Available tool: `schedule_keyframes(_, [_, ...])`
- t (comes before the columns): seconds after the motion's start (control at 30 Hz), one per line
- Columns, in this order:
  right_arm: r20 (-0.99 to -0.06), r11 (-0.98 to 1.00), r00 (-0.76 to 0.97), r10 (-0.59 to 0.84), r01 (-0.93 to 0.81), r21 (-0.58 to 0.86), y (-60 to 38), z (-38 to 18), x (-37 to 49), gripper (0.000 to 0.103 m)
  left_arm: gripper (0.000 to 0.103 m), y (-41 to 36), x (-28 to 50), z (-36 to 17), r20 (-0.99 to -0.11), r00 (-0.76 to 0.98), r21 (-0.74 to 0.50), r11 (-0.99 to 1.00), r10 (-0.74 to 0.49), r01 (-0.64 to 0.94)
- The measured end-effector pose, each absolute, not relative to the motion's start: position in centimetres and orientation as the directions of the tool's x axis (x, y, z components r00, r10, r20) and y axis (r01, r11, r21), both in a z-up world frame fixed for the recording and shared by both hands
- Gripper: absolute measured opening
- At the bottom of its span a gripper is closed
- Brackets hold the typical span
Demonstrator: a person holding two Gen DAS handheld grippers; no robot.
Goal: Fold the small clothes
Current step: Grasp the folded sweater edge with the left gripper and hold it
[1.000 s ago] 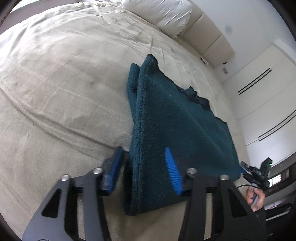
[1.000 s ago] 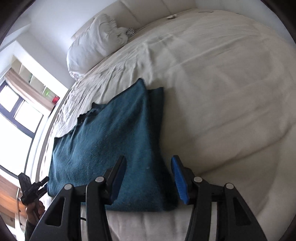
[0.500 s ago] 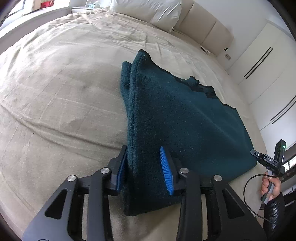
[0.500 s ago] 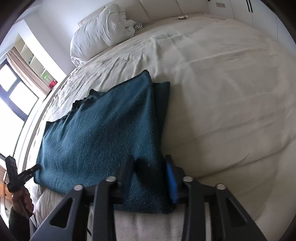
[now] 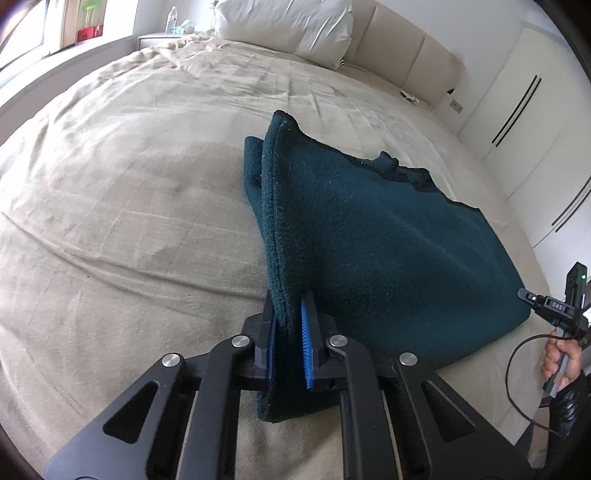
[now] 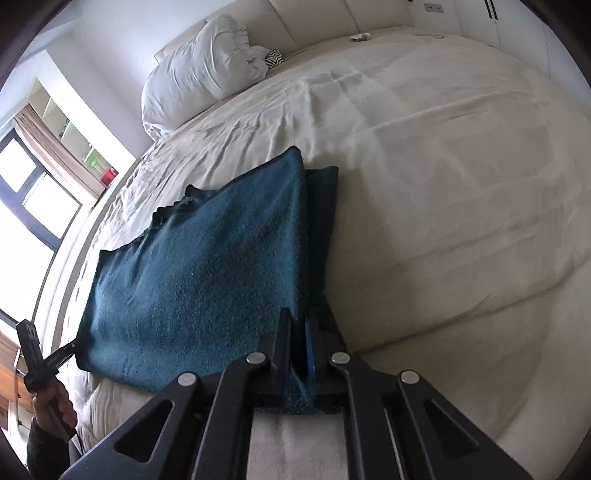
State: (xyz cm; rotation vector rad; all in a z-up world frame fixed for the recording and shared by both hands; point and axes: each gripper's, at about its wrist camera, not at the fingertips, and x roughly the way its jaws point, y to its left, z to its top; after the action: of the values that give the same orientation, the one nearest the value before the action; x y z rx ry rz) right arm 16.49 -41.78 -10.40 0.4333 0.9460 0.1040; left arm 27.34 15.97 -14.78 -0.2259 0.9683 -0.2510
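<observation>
A dark teal knitted garment (image 5: 369, 236) lies on the beige bed, with a folded-in strip along each side edge. My left gripper (image 5: 290, 332) is shut on the near corner of its left edge, the cloth pinched between the blue pads. My right gripper (image 6: 297, 339) is shut on the near corner of the opposite edge of the same garment (image 6: 207, 269). Each gripper shows at the far corner in the other's view: the right gripper in the left wrist view (image 5: 532, 300) and the left gripper in the right wrist view (image 6: 74, 345). The pinched edges stand raised off the bed.
The bed sheet (image 5: 129, 184) spreads wide around the garment. White pillows (image 5: 288, 26) and a padded headboard (image 5: 413, 62) are at the far end. White wardrobe doors (image 5: 535, 122) stand on one side, a window (image 6: 33, 192) on the other.
Both grippers moved forward onto the garment's near corners and closed on them. The pinched edges have lifted slightly off the bed.
</observation>
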Motion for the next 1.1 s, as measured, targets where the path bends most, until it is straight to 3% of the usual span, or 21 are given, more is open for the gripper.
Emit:
schedule_keyframes(0.17, [-0.76, 0.901, 0.585, 0.281, 0.112, 0.42, -42.0, -10.6, 16.2, 0.007, 0.009, 15.5, 26.8, -14.3, -0.781, 0.557, -0.259, 0.958, -0.281, 0.12])
schedule_keyframes(0.4, [-0.764, 0.89, 0.574, 0.294, 0.127, 0.437, -42.5, -10.8, 15.4, 0.006, 0.008, 17.0, 26.0, -14.7, -0.771, 0.532, -0.356, 0.929, -0.35, 0.095])
schedule_keyframes(1.1, [-0.76, 0.851, 0.57, 0.313, 0.187, 0.491, -44.1, -12.2, 12.6, 0.006, 0.005, 17.5, 23.5, -16.2, -0.791, 0.493, -0.359, 0.927, -0.363, 0.107])
